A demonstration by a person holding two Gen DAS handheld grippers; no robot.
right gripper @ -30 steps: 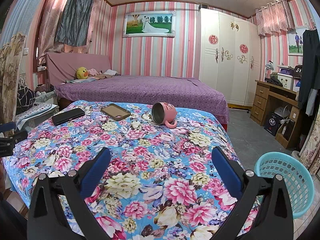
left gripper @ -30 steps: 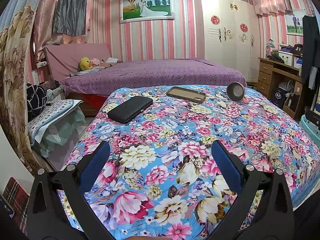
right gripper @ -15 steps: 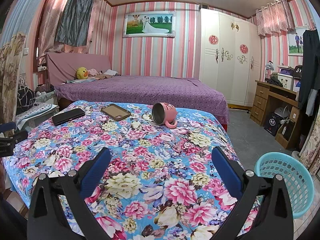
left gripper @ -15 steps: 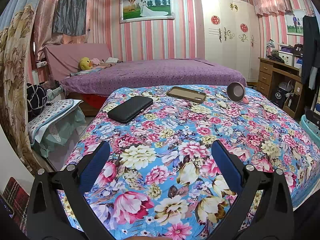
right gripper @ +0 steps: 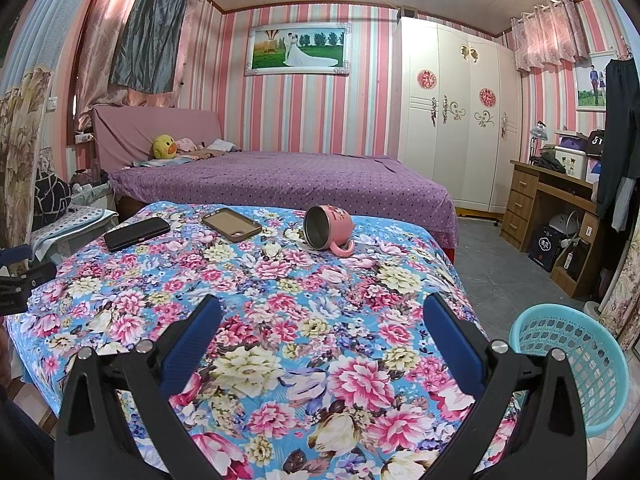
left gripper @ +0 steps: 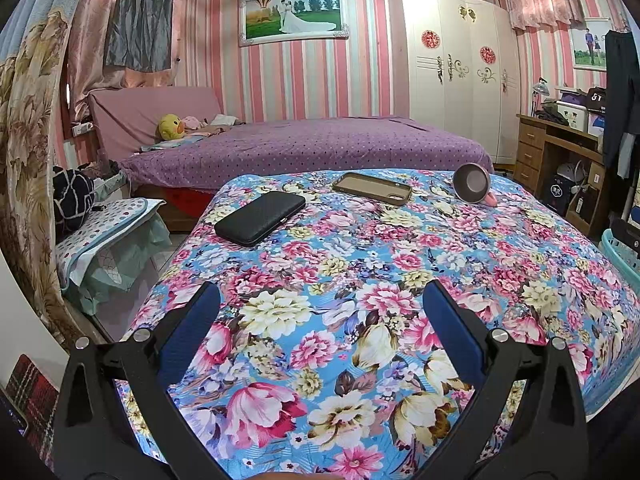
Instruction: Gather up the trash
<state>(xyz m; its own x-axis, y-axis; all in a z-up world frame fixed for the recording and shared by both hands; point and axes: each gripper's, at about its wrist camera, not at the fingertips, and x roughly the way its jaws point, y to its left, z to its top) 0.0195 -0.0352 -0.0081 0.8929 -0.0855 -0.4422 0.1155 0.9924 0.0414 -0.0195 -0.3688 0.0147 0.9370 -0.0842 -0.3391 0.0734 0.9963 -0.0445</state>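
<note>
- Left wrist view: my left gripper [left gripper: 320, 308] hangs spread wide and empty over the floral-covered worktop [left gripper: 360, 280]; a black case [left gripper: 260, 218], a phone case [left gripper: 372, 188] and a tipped pink mug [left gripper: 474, 183] lie at the far end.
- Right wrist view: my right gripper [right gripper: 322, 312] gapes wide, holding nothing; the blue basket [right gripper: 576, 360] stands on the floor beside the worktop's right edge.

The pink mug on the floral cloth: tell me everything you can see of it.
The pink mug lies on its side on the floral cloth, toward the far edge. Its open mouth faces the camera and shows a dull grey, metal-looking inside with nothing in it. The outside is pink with a small printed motif too small to read. Its pink handle rests against the cloth, low on the right. Nothing else touches it; the brown phone case lies apart, to its left.
</note>
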